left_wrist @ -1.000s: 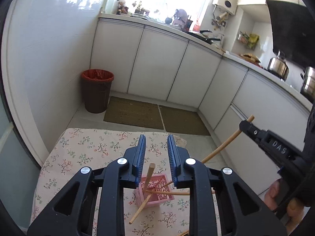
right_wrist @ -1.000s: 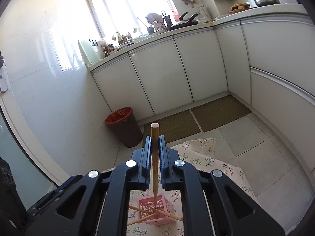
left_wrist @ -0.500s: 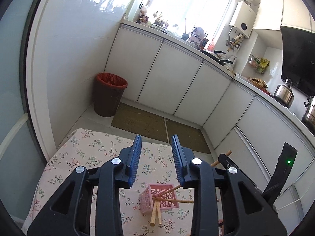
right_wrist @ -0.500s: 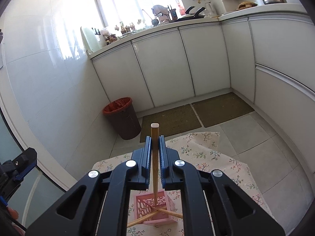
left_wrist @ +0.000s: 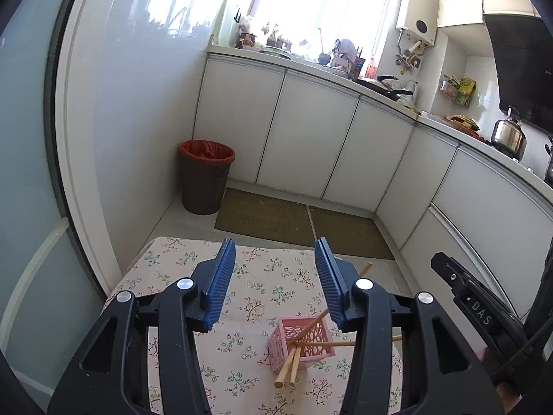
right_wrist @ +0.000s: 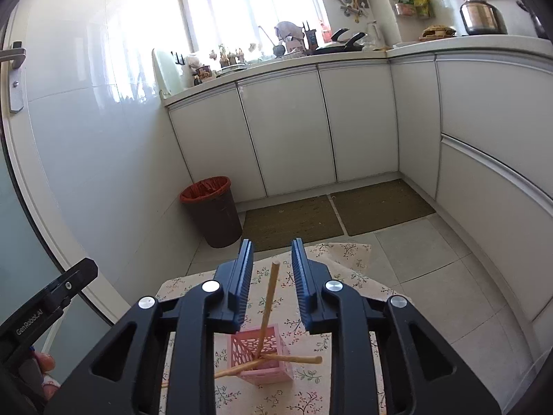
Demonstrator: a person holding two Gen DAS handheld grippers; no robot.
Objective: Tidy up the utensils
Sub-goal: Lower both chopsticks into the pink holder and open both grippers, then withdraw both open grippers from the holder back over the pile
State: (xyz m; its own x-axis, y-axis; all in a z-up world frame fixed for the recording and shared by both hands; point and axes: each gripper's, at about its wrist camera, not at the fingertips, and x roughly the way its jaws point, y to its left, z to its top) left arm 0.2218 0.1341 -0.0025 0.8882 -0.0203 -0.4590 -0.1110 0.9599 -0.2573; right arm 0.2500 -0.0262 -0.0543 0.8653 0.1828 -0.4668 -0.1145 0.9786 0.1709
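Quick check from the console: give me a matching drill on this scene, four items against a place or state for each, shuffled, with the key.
Items:
1. pink basket
2. upright chopstick
3. trash bin
4. kettle

Places or states:
A. on the counter
B. on the floor beside the cabinets
C. on the floral tablecloth
D. leaning in the basket, free between the open right claw

Pairs: 1-C, 2-D, 3-B, 4-A
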